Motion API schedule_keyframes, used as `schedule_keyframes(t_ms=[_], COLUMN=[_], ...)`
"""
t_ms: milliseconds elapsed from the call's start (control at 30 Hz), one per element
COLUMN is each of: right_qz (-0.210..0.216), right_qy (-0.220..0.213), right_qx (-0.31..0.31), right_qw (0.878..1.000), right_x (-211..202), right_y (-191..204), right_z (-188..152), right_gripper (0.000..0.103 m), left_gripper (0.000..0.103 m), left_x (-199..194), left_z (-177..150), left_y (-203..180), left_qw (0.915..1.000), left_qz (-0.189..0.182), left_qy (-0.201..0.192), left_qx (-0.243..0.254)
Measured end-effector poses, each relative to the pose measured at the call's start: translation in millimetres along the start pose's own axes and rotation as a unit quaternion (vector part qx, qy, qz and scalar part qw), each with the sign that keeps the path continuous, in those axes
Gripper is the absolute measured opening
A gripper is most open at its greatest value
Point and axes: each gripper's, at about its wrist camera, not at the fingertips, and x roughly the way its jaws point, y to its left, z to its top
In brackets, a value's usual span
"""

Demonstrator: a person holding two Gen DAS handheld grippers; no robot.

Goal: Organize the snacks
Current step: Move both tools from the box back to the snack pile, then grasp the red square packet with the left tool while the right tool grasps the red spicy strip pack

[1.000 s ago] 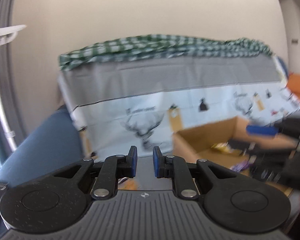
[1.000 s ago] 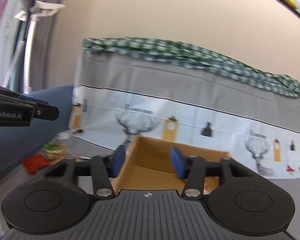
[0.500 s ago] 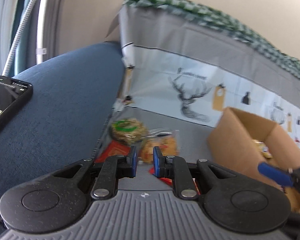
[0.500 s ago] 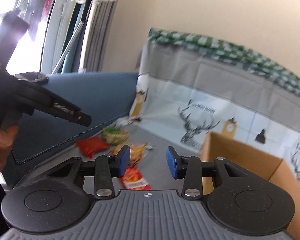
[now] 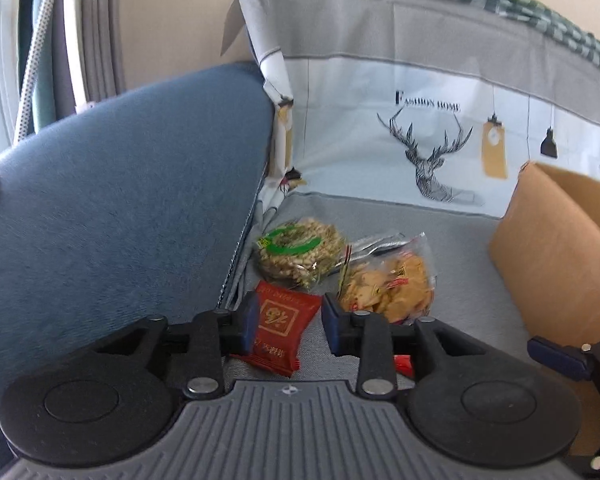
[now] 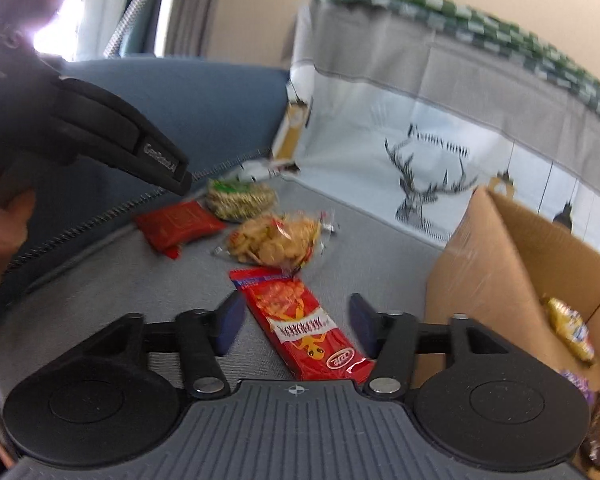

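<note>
The dark red packet (image 5: pixel 281 327) and the long red wrapper (image 6: pixel 300 322) looked like glossy plastic film w/ printed faces, while the bag of crackers (image 5: pixel 388 280) and the round puffed-grain cake (image 5: pixel 298 250) sat in clear, crinkly, shiny wrap. The box (image 5: pixel 556 256) was plain matt brown cardboard, the seat cover (image 5: pixel 452 280) a matt grey woven cloth, and the blue armrest (image 5: pixel 120 200) a soft, slightly fuzzy fabric. Both grippers, left (image 5: pixel 286 326) & right (image 6: pixel 296 322), were matt black plastic w/ ribbed tops, small shiny metal screws and blue pads (image 5: pixel 332 326) of rubbery look.
</note>
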Motion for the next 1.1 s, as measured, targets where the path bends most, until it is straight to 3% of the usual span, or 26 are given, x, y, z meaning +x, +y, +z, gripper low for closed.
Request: schedule_keyframes(t_ms=[167, 433, 500, 567, 800, 933, 1100], right_qz=[-0.014, -0.009, 0.004, 0.014, 0.033, 0.037, 0.054], right_qy=[0.053, 0.062, 0.061, 0.060, 0.048, 0.037, 0.033], right_qx=[-0.005, 0.004, 0.004, -0.004, -0.019, -0.022, -0.023], right_qw=[0.998, 0.998, 0.998, 0.998, 0.998, 0.998, 0.998], right_x=[33, 42, 41, 39, 34, 27, 17], right_y=[4, -1, -1, 1, 5, 8, 15], right_z=[-5, -8, -9, -9, -8, -8, -5], right_gripper=[0.068, 0.066, 0.048, 0.039, 0.013, 0.007, 0.006], left_gripper=[0.052, 0.054, 0.052, 0.042, 0.020, 0.004, 0.001], left_x=[26, 55, 56, 56, 50, 43, 37], left_z=[-7, -16, -17, -18, -16, -13, -10], left_y=[-19, -23, -23, -22, -15, -11, -5], left_qw=[0.9971, 0.9927, 0.9927, 0.9923, 0.9941, 0.9969, 0.9990], left_qz=[0.034, 0.048, 0.049, 0.053, 0.049, 0.030, -0.004], left_qy=[0.022, 0.052, 0.052, 0.051, 0.046, 0.033, 0.026], left_qx=[0.064, 0.097, 0.098, 0.099, 0.085, 0.065, 0.036])
